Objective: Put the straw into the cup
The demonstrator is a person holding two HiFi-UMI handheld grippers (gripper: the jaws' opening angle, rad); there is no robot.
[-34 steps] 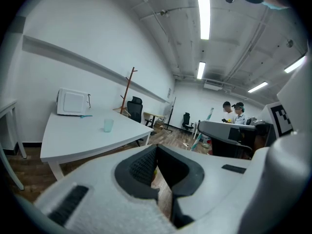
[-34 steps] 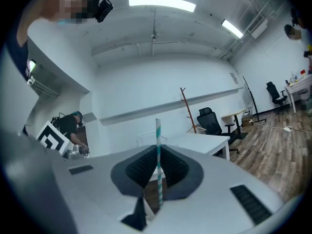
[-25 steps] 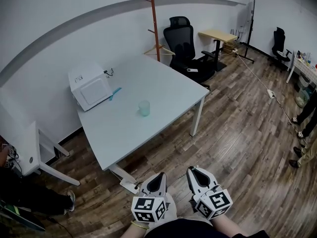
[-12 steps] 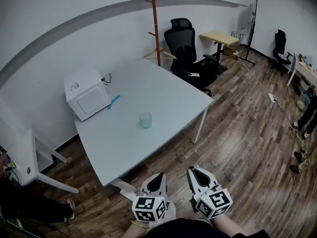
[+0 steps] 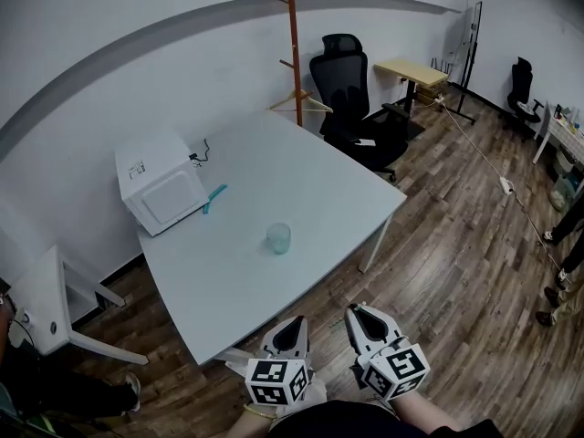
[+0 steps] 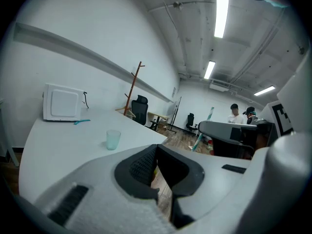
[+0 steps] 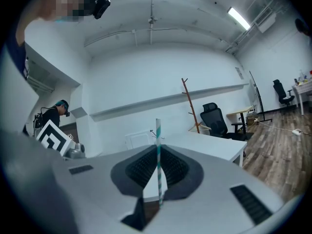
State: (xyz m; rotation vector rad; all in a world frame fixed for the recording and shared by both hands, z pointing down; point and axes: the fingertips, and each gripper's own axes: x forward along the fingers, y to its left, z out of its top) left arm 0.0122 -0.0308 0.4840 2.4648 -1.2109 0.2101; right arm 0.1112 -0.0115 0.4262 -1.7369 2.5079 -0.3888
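A clear, pale-green cup point(image 5: 278, 237) stands upright near the middle of the white table point(image 5: 328, 181); the left gripper view also shows the cup point(image 6: 113, 139). My right gripper point(image 5: 354, 311) is shut on a teal-and-white striped straw point(image 7: 157, 130), which stands upright between its jaws point(image 7: 157, 147). My left gripper point(image 5: 296, 323) is beside it with its jaws together and nothing in them point(image 6: 156, 148). Both grippers hang over the wooden floor, short of the table's near edge. The straw point(image 6: 196, 141) also shows in the left gripper view, off to the right.
A white microwave point(image 5: 160, 188) sits at the table's far left with a teal item point(image 5: 214, 197) beside it. Behind the table are a black office chair point(image 5: 351, 85), an orange coat stand point(image 5: 293, 53) and a small wooden desk point(image 5: 415, 69). People's legs show at the right edge point(image 5: 568, 245).
The table and cup have come nearer and lower in the head view as I walk toward them. Both grippers keep their places and their jaws stay as they were.
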